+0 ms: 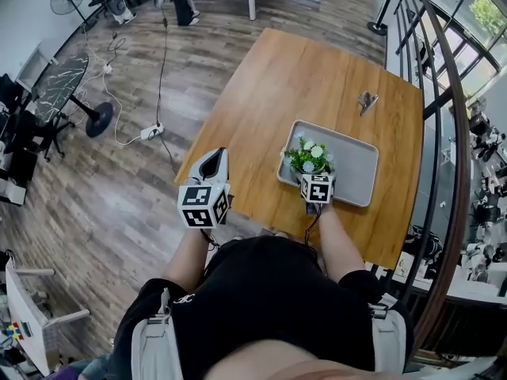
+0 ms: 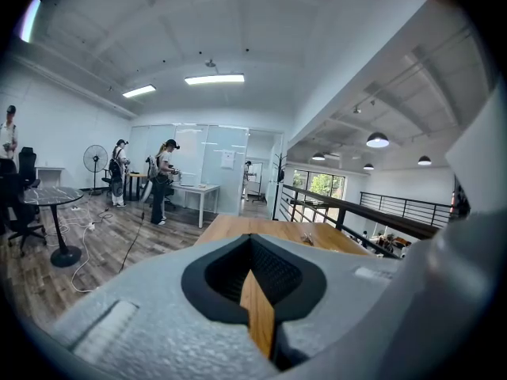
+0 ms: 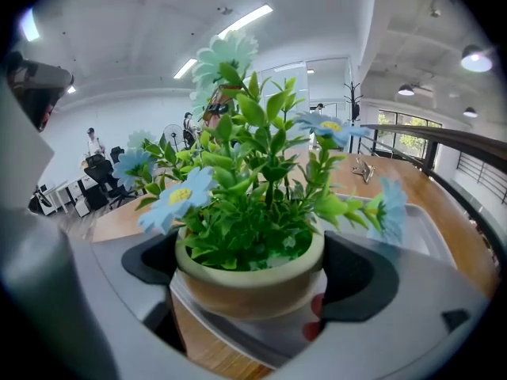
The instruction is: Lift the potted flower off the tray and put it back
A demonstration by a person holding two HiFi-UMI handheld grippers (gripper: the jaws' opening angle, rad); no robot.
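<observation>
The potted flower (image 1: 309, 159), a tan pot of green leaves and pale blue blooms (image 3: 249, 271), sits between the jaws of my right gripper (image 1: 312, 174) over the near-left corner of the grey tray (image 1: 352, 165). In the right gripper view the gripper (image 3: 249, 283) is shut on the pot, a dark pad pressing each side, and the tray rim (image 3: 428, 224) and bare wood show beneath it. My left gripper (image 1: 214, 161) hovers at the table's near-left corner, apart from the tray. Its jaws (image 2: 257, 307) are shut with only a thin slit of wood showing between them.
The tray lies on a wooden table (image 1: 317, 77) with a metal clip (image 1: 367, 101) beyond it. A railing (image 1: 444, 133) runs along the table's right side. Cables and a power strip (image 1: 150, 133) lie on the floor to the left; people stand far off.
</observation>
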